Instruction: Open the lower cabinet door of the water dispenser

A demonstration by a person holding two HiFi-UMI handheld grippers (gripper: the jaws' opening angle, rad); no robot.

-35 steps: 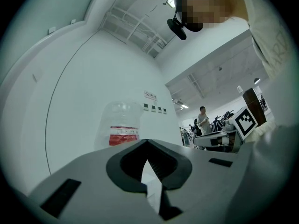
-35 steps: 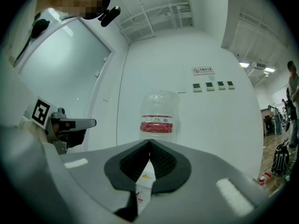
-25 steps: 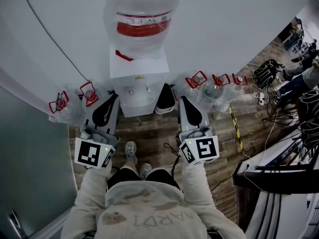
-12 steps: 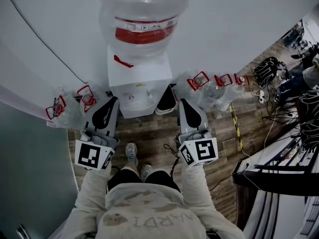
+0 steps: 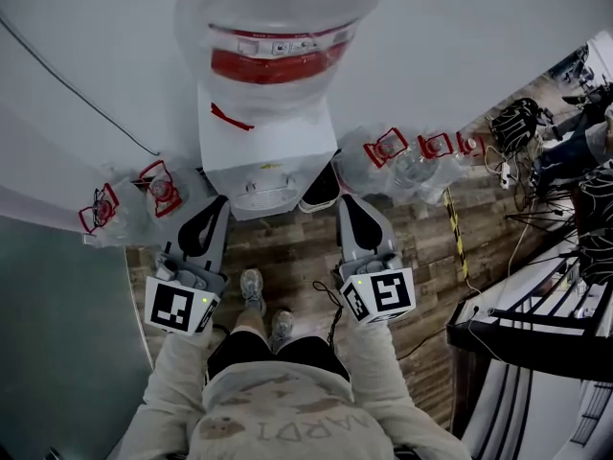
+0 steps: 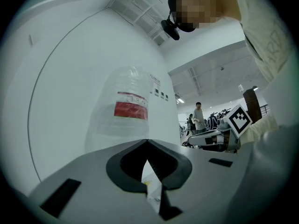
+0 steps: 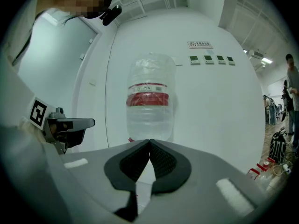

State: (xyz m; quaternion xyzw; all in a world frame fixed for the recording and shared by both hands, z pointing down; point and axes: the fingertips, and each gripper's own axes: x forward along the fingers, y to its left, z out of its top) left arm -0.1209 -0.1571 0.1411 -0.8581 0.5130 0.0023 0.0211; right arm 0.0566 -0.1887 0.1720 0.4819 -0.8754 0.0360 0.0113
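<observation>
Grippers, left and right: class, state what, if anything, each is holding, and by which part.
Nothing is held. The left gripper and the right gripper are both shut with nothing between them, facing the water dispenser.

Left claw (image 5: 218, 205) and right claw (image 5: 344, 203) have neared the water dispenser (image 5: 263, 147).

The bottle (image 5: 278, 27) is clear, glossy plastic with a paper-like label band. The dispenser (image 5: 263, 147) has a smooth white plastic casing. The wall (image 5: 460, 56) is smooth, matt white. The floor (image 5: 297, 252) looks like matt wood planks. The left gripper (image 5: 216, 202) and right gripper (image 5: 345, 201) have matt grey plastic shells. The right one's pads (image 7: 162, 158) are black with a fine ribbed texture. The sweater (image 5: 278, 415) is soft, pale cloth. The spare bottles (image 5: 407, 171) are clear, shiny plastic.
</observation>
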